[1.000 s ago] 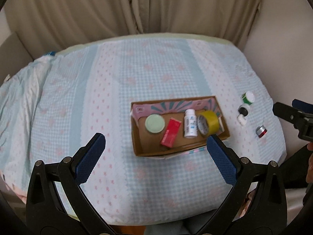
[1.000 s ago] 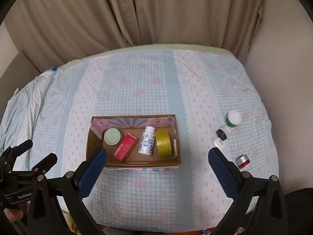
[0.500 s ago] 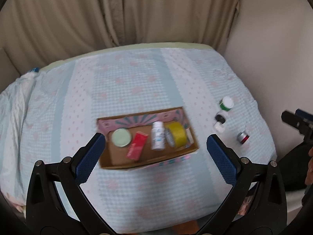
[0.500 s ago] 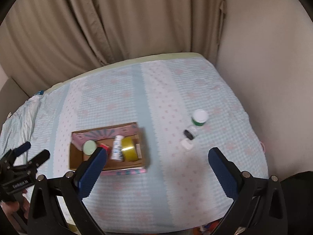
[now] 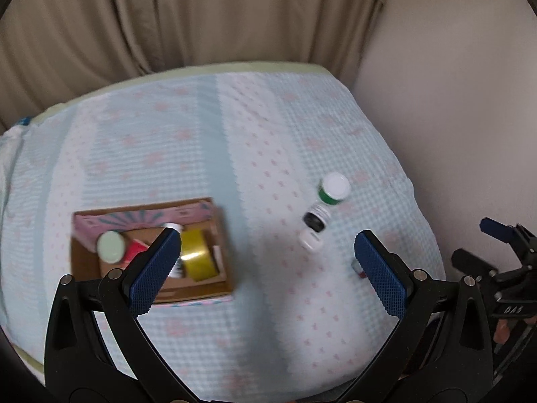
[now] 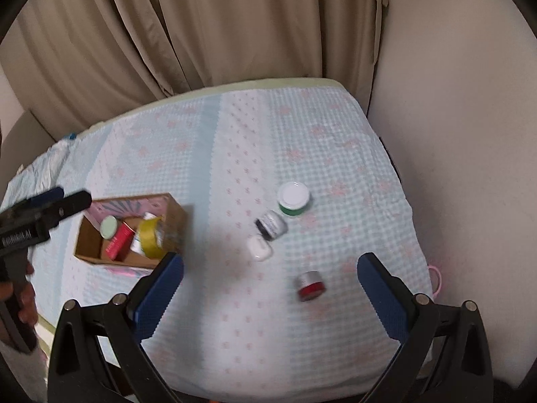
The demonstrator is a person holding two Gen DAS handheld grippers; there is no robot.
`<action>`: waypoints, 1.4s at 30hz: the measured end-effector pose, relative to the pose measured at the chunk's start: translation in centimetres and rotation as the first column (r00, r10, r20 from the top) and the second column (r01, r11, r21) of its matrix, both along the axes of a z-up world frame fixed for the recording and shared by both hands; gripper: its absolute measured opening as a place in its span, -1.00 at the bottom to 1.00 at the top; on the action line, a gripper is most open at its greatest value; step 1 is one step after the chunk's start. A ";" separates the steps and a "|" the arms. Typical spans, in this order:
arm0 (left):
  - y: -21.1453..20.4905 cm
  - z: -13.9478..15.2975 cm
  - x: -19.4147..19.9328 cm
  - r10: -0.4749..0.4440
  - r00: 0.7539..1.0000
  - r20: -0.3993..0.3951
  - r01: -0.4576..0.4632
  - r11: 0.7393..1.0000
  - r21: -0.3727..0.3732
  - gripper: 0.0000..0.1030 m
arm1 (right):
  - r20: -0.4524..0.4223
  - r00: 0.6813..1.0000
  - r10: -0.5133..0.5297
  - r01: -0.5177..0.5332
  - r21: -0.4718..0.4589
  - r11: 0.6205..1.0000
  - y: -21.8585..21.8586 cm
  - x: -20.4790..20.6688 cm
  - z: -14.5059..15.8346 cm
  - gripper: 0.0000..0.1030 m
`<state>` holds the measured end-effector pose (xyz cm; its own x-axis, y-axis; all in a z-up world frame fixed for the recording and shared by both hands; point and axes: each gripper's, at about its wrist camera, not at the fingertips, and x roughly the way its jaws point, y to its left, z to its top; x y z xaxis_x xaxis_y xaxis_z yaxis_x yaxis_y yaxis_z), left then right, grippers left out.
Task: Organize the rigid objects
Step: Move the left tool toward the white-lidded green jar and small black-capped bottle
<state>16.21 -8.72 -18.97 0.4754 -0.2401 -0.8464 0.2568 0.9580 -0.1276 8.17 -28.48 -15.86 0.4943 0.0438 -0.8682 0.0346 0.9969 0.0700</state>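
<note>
A cardboard box (image 5: 218, 228) (image 6: 176, 216) on the bed holds a pale green lid (image 5: 110, 246), a red box (image 6: 118, 243), a white bottle and a yellow tape roll (image 5: 198, 257) (image 6: 149, 238). To its right lie a green jar with a white lid (image 5: 333, 188) (image 6: 293, 198), a black-and-white jar (image 5: 315, 220) (image 6: 272, 225), a small white jar (image 5: 310, 240) (image 6: 259, 248) and a red and silver tin (image 6: 311, 285). My left gripper (image 5: 265, 265) and right gripper (image 6: 270, 288) are both open and empty, above the bed's near side.
The bed has a light blue patterned cover (image 5: 208, 141). Beige curtains (image 6: 218, 33) hang behind it. A plain wall (image 6: 453, 134) runs close along the bed's right edge. The other gripper shows at each view's side.
Both views have swung to the right. The box has shifted left in frame and the loose jars now sit nearer the centre. Both grippers stay open.
</note>
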 end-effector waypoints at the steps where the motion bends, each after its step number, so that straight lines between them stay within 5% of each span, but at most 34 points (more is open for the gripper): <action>1: -1.1 -0.4 0.3 -0.018 1.000 -0.011 0.018 1.000 0.006 0.99 | -0.005 1.000 0.007 -0.007 -0.001 1.000 -0.5 0.0 -0.4 1.00; 10: -8.1 -5.3 3.7 -0.199 0.975 -0.097 0.204 0.978 0.044 0.99 | -0.048 0.999 -0.018 0.019 0.010 1.000 -3.9 -0.7 -5.2 1.00; 20: -15.9 -14.3 8.5 -0.407 0.890 -0.208 0.436 0.892 0.122 0.99 | -0.144 0.986 -0.080 0.079 -0.010 0.997 -5.9 -0.3 -12.8 0.89; 23: -17.5 -17.5 9.7 -0.436 0.860 -0.264 0.484 0.861 0.157 0.99 | -0.168 0.982 -0.088 0.085 -0.025 0.996 -5.9 -0.1 -14.9 0.89; 27: -18.8 -21.3 11.0 -0.452 0.829 -0.329 0.527 0.829 0.186 0.99 | -0.254 0.963 -0.086 0.074 -0.060 0.995 -5.4 0.9 -19.0 0.62; 34: -20.5 -26.2 12.9 -0.482 0.777 -0.406 0.587 0.787 0.190 0.91 | -0.334 0.940 -0.066 0.041 -0.082 0.996 -4.3 3.1 -23.7 0.62; 40: -21.4 -29.2 13.9 -0.513 0.735 -0.443 0.637 0.746 0.193 0.73 | -0.359 0.933 -0.024 -0.020 -0.119 0.993 -3.1 4.6 -26.5 0.46; 42: -21.6 -29.9 14.1 -0.520 0.725 -0.452 0.646 0.741 0.183 0.53 | -0.371 0.928 -0.017 -0.029 -0.120 0.992 -2.9 4.9 -27.1 0.44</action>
<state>30.34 -30.36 -48.82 -0.0135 -0.0656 -0.9978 0.7744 0.6306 -0.0520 13.07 -31.37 -43.01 0.1361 -0.0711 -0.9881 0.0290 0.9973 -0.0678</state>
